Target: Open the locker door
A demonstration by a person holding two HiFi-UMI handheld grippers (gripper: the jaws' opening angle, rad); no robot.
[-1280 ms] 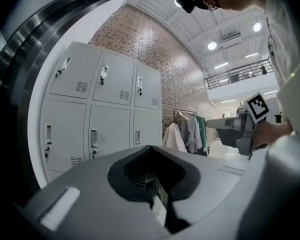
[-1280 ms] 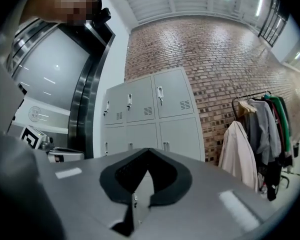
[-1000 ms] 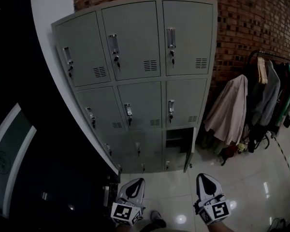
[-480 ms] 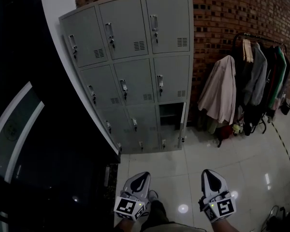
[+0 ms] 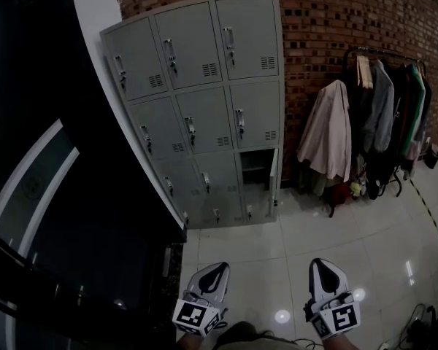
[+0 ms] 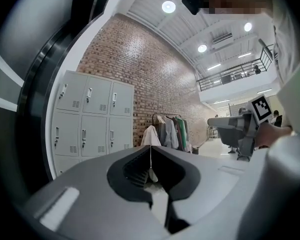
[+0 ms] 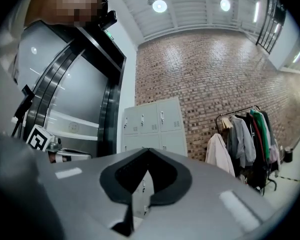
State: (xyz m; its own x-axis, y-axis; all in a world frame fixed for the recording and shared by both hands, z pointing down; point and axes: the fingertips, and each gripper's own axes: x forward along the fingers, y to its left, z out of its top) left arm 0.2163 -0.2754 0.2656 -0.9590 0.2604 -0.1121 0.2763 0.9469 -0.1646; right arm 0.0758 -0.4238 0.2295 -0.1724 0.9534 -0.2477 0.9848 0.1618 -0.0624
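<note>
The brick wall (image 5: 336, 20) is seen behind the grey locker bank (image 5: 197, 100), which is set against it at the left of the head view. Compared with a second ago, the bank is shown smaller and farther off, and a wider stretch of glossy tiled floor (image 5: 350, 232) is now left between it and the grippers. The clothes rack (image 5: 383, 115) to the right of the bank, hung with coats and with a pale coat (image 5: 325, 133) at its near end, is now taken in more fully than it was then.

The locker door (image 5: 273, 172) is found in the right column, third row from the top. It is swung out to the right and seen almost edge-on, so that the dark compartment is exposed beside it, as it was in the earlier frames. All other doors are seen shut.

The left hand-held gripper (image 5: 217, 270) and the right hand-held gripper (image 5: 321, 267) are held low at the bottom edge, well apart from the locker. Both are pointed toward it. The jaws of each are closed together, and nothing is held between them.
</note>
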